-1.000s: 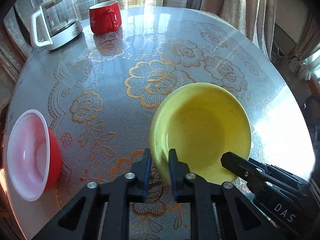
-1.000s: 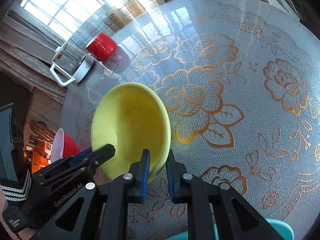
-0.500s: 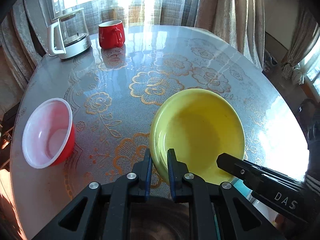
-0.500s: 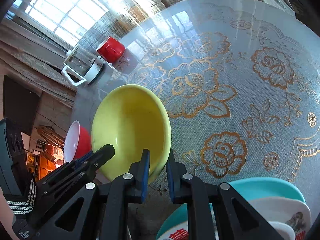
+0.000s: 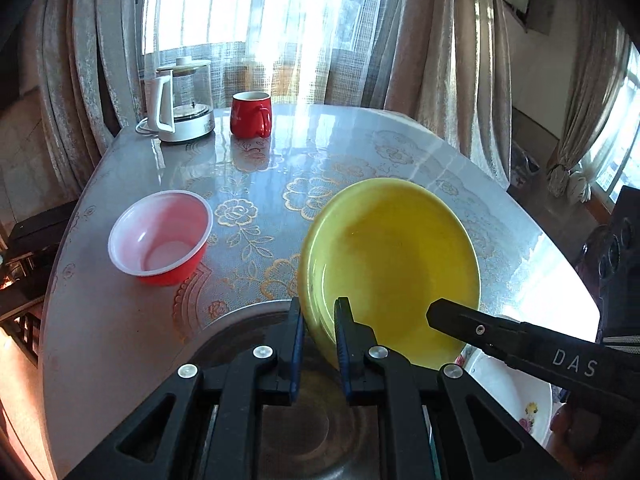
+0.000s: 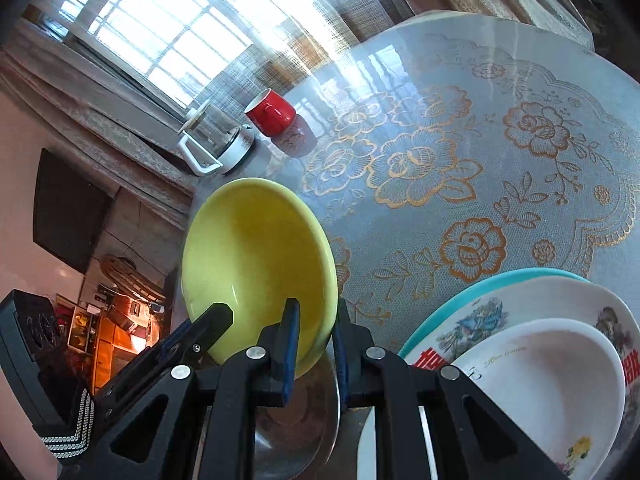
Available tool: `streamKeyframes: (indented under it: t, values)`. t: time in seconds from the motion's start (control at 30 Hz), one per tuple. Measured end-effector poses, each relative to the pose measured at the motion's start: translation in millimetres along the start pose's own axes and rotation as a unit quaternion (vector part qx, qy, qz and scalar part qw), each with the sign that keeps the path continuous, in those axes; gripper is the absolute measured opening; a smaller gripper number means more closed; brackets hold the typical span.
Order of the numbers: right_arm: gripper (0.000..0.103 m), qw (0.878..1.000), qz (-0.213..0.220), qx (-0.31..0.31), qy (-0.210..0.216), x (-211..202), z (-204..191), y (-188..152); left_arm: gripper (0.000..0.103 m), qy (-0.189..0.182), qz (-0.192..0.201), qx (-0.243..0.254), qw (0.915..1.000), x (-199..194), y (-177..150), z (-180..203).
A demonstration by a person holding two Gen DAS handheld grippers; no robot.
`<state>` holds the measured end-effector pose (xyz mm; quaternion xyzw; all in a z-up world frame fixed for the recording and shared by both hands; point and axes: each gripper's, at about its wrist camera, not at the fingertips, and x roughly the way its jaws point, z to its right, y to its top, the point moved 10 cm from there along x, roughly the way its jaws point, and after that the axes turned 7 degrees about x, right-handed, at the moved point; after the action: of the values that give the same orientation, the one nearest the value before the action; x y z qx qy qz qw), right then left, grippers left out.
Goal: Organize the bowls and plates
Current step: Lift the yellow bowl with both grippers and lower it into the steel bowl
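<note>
A yellow bowl (image 5: pixel 390 264) is held off the table by both grippers. My left gripper (image 5: pixel 319 320) is shut on its near-left rim. My right gripper (image 6: pixel 314 324) is shut on its right rim; the bowl (image 6: pixel 256 264) tilts up in that view. Below it lies a steel bowl (image 5: pixel 256 332), also in the right wrist view (image 6: pixel 296 432). A red bowl with a white inside (image 5: pixel 160 236) stands on the table at the left. A stack of a teal plate (image 6: pixel 476 292), a patterned white plate (image 6: pixel 532 300) and a white bowl (image 6: pixel 548 380) sits at the right.
A glass kettle (image 5: pixel 180 100) and a red mug (image 5: pixel 250 114) stand at the far edge of the round table (image 5: pixel 400 152) by the curtained window. The right gripper's arm (image 5: pixel 532 348) crosses the lower right of the left wrist view.
Both grippers have lifted the yellow bowl and drawn it back toward the near edge. The steel bowl and the plate stack have come into view below.
</note>
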<state>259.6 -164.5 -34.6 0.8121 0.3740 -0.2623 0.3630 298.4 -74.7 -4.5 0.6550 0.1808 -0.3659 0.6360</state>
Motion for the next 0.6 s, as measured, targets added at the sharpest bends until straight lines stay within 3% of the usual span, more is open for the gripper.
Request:
streamKeyframes:
  t: [0.17,0.6]
  values:
    - [0.016,1.0,-0.001,-0.009,0.012,-4.0,-14.8,-19.0,0.015,0.01,0.013,-0.009,0.9998,-18.1,-18.6,-12.9]
    - [0.017,0.999,-0.03,-0.031,0.005,8.9,-27.2,-67.0,0.015,0.018,-0.005,-0.037,0.9991,-30.8,-68.9,-41.1]
